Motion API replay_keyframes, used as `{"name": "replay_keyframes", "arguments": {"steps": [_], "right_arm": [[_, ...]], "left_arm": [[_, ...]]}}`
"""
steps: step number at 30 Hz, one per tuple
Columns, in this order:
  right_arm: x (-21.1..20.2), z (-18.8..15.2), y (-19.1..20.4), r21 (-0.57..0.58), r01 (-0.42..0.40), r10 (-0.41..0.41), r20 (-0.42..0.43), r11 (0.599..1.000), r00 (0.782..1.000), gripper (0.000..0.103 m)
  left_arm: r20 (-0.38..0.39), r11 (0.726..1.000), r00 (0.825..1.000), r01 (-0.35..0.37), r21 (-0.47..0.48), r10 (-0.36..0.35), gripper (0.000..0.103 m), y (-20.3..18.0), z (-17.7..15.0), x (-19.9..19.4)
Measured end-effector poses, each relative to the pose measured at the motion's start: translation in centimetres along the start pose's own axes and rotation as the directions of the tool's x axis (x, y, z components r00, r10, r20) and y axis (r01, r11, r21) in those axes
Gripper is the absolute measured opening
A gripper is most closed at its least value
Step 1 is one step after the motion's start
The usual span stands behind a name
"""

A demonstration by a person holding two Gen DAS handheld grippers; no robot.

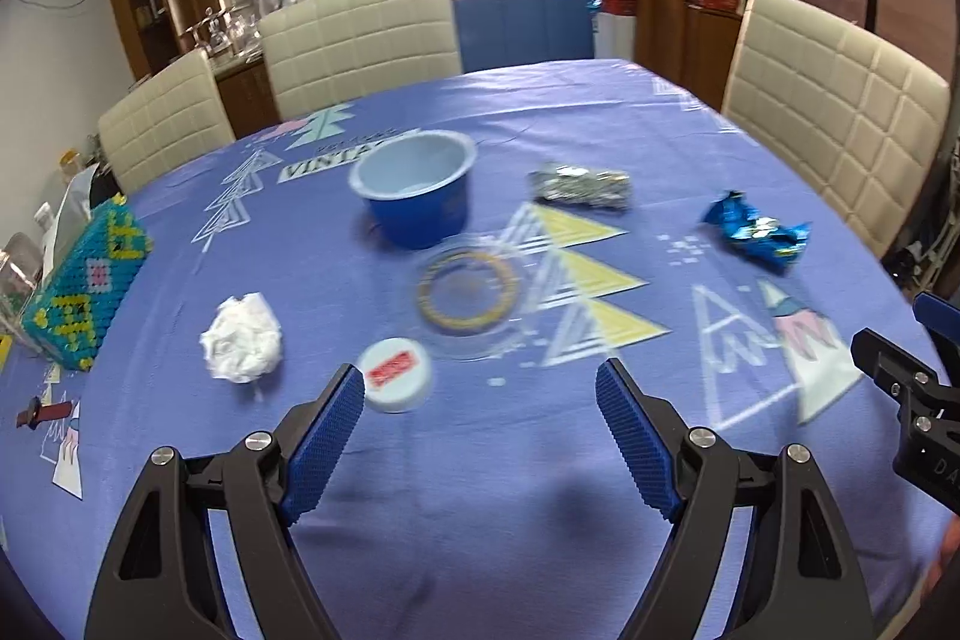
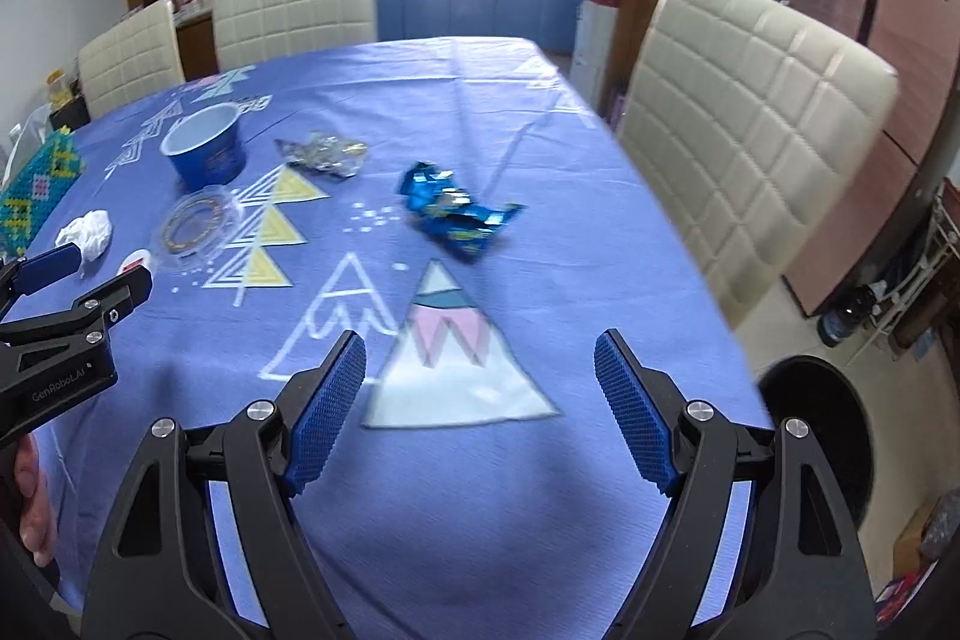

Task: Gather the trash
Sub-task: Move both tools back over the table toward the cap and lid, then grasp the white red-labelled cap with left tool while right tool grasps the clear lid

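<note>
On the purple tablecloth [image 1: 480, 490] lie a blue cup [image 1: 414, 190], a clear plastic lid [image 1: 471, 289], a white bottle cap [image 1: 396, 374], a crumpled white tissue [image 1: 242, 337], a silver foil wrapper [image 1: 581, 186] and a blue snack wrapper [image 1: 757, 230]. My left gripper [image 1: 480, 394] is open and empty, just short of the cap and lid. My right gripper [image 2: 480, 364] is open and empty above the cloth, short of the blue snack wrapper [image 2: 456, 211]. The right wrist view also shows the cup [image 2: 207, 148], lid [image 2: 195, 223], tissue [image 2: 90, 232] and foil [image 2: 321, 154].
A beaded teal tissue box [image 1: 84, 280] stands at the table's left edge. Cream chairs [image 1: 360, 34] surround the table, one at the right [image 2: 750, 118]. A black bin [image 2: 816, 436] sits on the floor beside the table's right edge.
</note>
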State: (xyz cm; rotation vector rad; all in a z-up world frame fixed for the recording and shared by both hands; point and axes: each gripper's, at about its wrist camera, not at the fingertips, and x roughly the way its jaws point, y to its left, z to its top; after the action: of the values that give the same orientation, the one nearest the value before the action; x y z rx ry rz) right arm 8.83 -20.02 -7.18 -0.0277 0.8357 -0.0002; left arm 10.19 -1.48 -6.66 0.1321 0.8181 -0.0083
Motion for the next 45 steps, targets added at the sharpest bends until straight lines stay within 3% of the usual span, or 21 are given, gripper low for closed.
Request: {"name": "replay_keyframes", "arguments": {"steps": [7, 10, 15, 16, 18, 19, 20, 27, 32, 35, 40, 45], "right_arm": [[2.3, 2.2, 5.0, -0.061, -0.040, 0.039, -0.015, 0.997, 0.999, 0.079], [2.9, 2.7, 6.1, -0.071, -0.049, 0.047, -0.020, 0.996, 0.999, 0.079], [4.1, 2.9, 7.3, -0.087, -0.048, 0.045, -0.041, 0.995, 0.998, 0.079], [4.3, 2.9, 7.5, -0.094, -0.044, 0.040, -0.045, 0.995, 0.998, 0.079], [4.5, 3.0, 7.9, -0.105, -0.041, 0.036, -0.050, 0.994, 0.998, 0.079], [4.6, 3.1, 8.3, -0.111, -0.043, 0.037, -0.054, 0.993, 0.998, 0.079], [4.7, 3.2, 8.6, -0.115, -0.046, 0.040, -0.057, 0.992, 0.998, 0.079], [5.3, 4.4, 12.8, -0.187, -0.141, 0.128, -0.076, 0.972, 0.989, 0.080], [7.4, 5.3, 16.2, -0.200, -0.220, 0.198, -0.125, 0.955, 0.972, 0.090], [9.0, 6.0, 17.4, -0.207, -0.217, 0.189, -0.146, 0.954, 0.971, 0.095], [11.3, 6.7, 18.2, -0.168, -0.272, 0.236, -0.203, 0.948, 0.950, 0.095], [11.5, 6.2, 19.0, -0.221, -0.235, 0.199, -0.172, 0.947, 0.965, 0.093]], "left_arm": [[-0.117, 0.998, 0.993, 0.015, -0.055, -0.021, 0.078, 4.3, -0.2, 4.8], [-0.152, 0.996, 0.986, 0.055, -0.077, -0.067, 0.078, 5.3, -0.4, 6.3], [-0.136, 0.995, 0.988, 0.070, -0.068, -0.079, 0.077, 5.6, -0.5, 6.8], [-0.130, 0.995, 0.988, 0.072, -0.069, -0.081, 0.075, 5.6, -0.5, 6.8], [-0.110, 0.995, 0.990, 0.076, -0.065, -0.083, 0.058, 5.7, -0.4, 6.6], [-0.103, 0.995, 0.991, 0.081, -0.058, -0.087, 0.043, 5.8, -0.3, 6.5], [-0.103, 0.995, 0.991, 0.083, -0.052, -0.088, 0.039, 5.8, -0.2, 6.4], [-0.056, 0.995, 0.998, 0.026, -0.093, -0.031, 0.039, 8.4, -0.1, 5.0], [-0.037, 0.995, 0.999, -0.036, -0.092, 0.033, 0.039, 10.1, -0.1, 4.6], [-0.050, 0.993, 0.997, -0.059, -0.105, 0.054, 0.039, 11.1, -0.1, 5.2], [-0.057, 0.989, 0.996, -0.078, -0.127, 0.071, 0.038, 12.2, 0.2, 5.8], [-0.059, 0.988, 0.996, -0.075, -0.132, 0.068, 0.039, 12.4, 0.2, 6.0]]}}
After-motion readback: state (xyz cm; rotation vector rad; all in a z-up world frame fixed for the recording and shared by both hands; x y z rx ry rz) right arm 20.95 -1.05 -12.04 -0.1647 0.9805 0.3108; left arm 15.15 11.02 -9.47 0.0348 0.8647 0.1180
